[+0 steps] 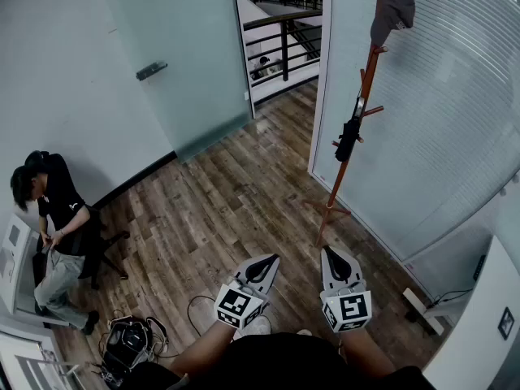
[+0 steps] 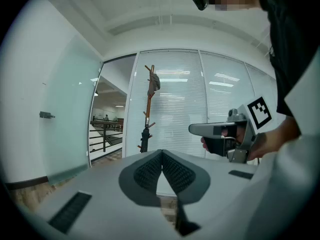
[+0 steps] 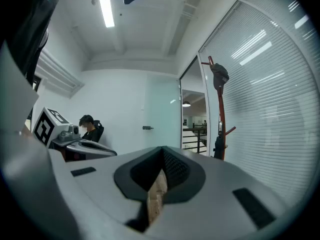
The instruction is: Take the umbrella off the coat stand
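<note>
A slim orange-red coat stand [image 1: 363, 96] rises beside the glass wall with blinds. A folded black umbrella [image 1: 348, 140] hangs from a peg halfway up it, and a grey cap [image 1: 393, 5] sits on top. Both grippers are held low in front of me, well short of the stand, pointing toward it. My left gripper [image 1: 268, 260] has its jaws together with nothing between them, and so does my right gripper [image 1: 334, 253]. In the left gripper view the umbrella [image 2: 145, 140] shows far off past the shut jaws [image 2: 161, 152]. The right gripper view shows the umbrella [image 3: 218, 145] beyond its shut jaws [image 3: 163, 149].
A person [image 1: 54, 210] sits at a desk at the far left, with cables and gear [image 1: 128, 341] on the wood floor nearby. A frosted glass door [image 1: 187, 55] stands open onto a railing [image 1: 284, 35]. A white cabinet [image 1: 487, 323] is at the right.
</note>
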